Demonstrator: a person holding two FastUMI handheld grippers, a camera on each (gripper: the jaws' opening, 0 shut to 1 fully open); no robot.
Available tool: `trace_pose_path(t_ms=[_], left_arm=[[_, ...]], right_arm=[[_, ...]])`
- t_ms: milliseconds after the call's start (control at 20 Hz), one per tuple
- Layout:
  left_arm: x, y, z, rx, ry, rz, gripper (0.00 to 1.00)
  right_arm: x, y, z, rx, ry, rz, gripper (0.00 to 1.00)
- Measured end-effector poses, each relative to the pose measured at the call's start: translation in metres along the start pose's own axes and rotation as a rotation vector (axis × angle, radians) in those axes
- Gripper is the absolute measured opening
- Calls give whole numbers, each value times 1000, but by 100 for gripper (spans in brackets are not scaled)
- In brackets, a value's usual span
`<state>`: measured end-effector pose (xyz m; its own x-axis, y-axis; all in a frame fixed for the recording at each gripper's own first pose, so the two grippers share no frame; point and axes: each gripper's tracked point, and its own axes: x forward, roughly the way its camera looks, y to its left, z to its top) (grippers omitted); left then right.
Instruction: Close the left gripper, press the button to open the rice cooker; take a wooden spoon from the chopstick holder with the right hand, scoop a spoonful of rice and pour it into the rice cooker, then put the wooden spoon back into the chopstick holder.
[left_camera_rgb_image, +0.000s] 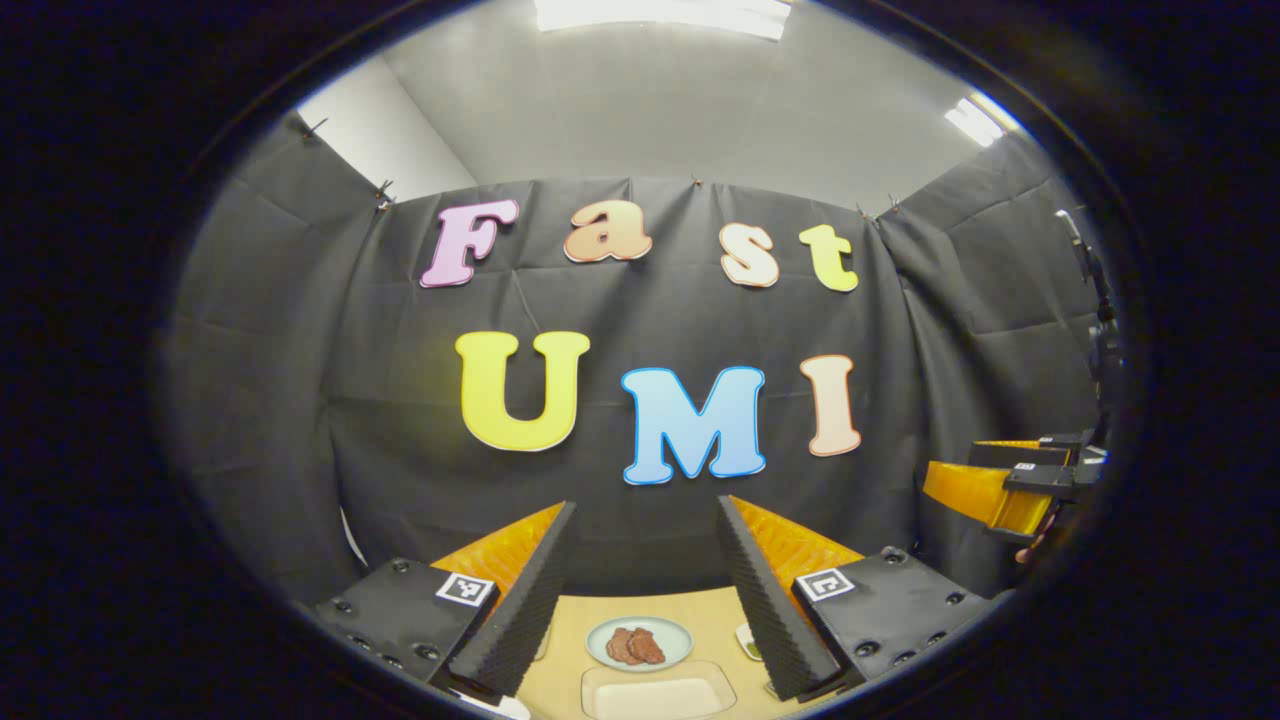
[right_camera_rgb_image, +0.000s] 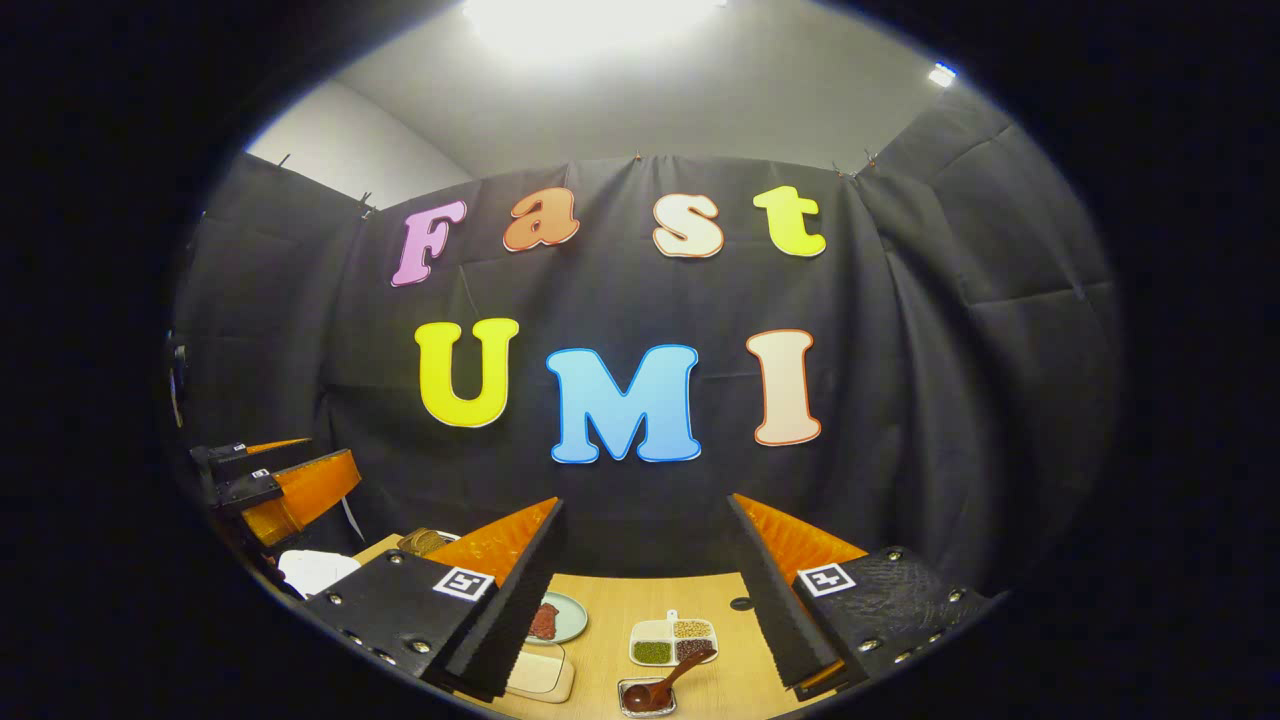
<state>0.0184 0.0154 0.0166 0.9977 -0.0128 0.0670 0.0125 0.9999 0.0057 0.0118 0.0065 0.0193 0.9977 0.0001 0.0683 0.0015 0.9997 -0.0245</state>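
A spoon (right_camera_rgb_image: 665, 685) lies in a small tray (right_camera_rgb_image: 648, 706) at the table's (right_camera_rgb_image: 610, 620) near edge, just below a divided dish (right_camera_rgb_image: 672, 640) of grains. Left of these sit a plate (right_camera_rgb_image: 566, 618) of meat and a pale dish (right_camera_rgb_image: 540, 676). Both the right gripper (right_camera_rgb_image: 645, 590) and the left gripper (left_camera_rgb_image: 645, 590) hang spread apart above the table, holding nothing.

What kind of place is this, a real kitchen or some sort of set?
Most likely a staged recording booth, not a kitchen: black cloth walls pinned up on all sides, a light wooden table set with a round pale green plate of brown meat and a white divided dish of grains.
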Motion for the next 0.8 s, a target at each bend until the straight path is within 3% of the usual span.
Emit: trace_pose_path(t_ms=[50,100,150,250,550,750,800], left_arm=[[1,0,-3,1,0,2,91],[0,0,-5,-1,5,1,97],[-2,2,-6,1,5,4,94],[-7,11,-10,1,11,18,97],[-19,58,-41,-15,62,93,97],[-27,98,-73,-16,132,154,82],[-30,106,-81,-13,146,165,67]], right_arm=[[-1,0,-3,8,8,3,95],[-2,-1,-6,9,15,-4,95],[-4,-5,-9,10,17,-19,95],[-9,-4,-20,31,41,-26,95],[-14,3,-38,35,76,-8,95],[-13,14,-42,27,84,12,95],[-12,18,-44,27,86,21,95]])
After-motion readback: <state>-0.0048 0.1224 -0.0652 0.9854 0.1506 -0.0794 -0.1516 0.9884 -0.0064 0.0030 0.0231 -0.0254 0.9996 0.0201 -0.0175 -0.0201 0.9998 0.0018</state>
